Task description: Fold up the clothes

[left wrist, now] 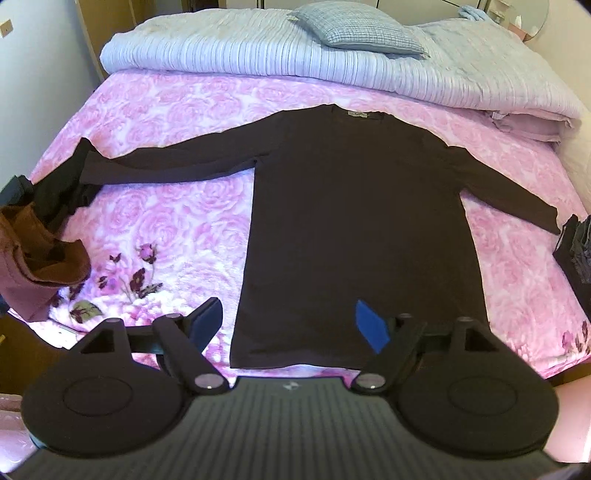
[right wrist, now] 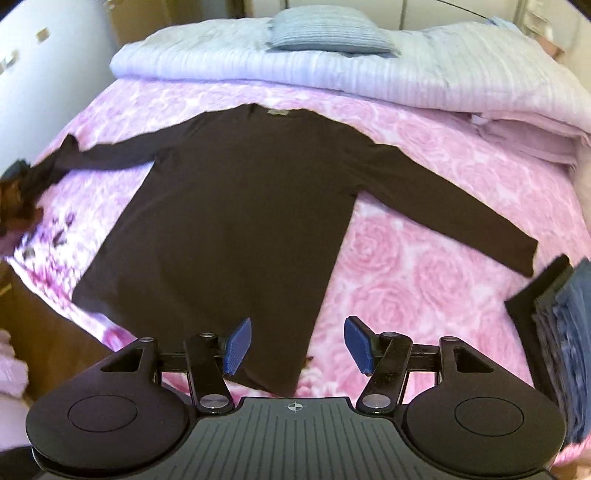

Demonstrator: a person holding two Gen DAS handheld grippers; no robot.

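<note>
**Shirt's laid out flat, both grippers hanging above it with nothing in them**

Going left to right across the bed (left wrist: 159,229): off the left edge there's a heap of brown and dark clothes (left wrist: 40,254), probably the to-do pile, parked where it won't get in the way. One cuff of the shirt's left sleeve (left wrist: 155,162) runs right up to that heap, maybe touching it, hard to tell.

Then the main thing, a dark long-sleeved shirt (left wrist: 354,221), flat on the pink rose blanket, collar label facing the pillow (left wrist: 362,29), hem nearest the person, both sleeves spread out wide. That's the classic starting layout, so I'd guess no fold has been made yet and the sleeves come in first.

The left gripper (left wrist: 291,325) hovers over the hem's left corner, fingers wide apart, nothing between them. The right gripper (right wrist: 297,343) is over the hem's right corner, fingers also apart and empty. Both look down at the cloth from above.

On the far right, just beyond the right sleeve (right wrist: 454,218), sits a neat stack of folded clothes (right wrist: 561,325), presumably the done pile. Rolled quilt (left wrist: 258,48) stays up at the head end, out of the working area.
</note>
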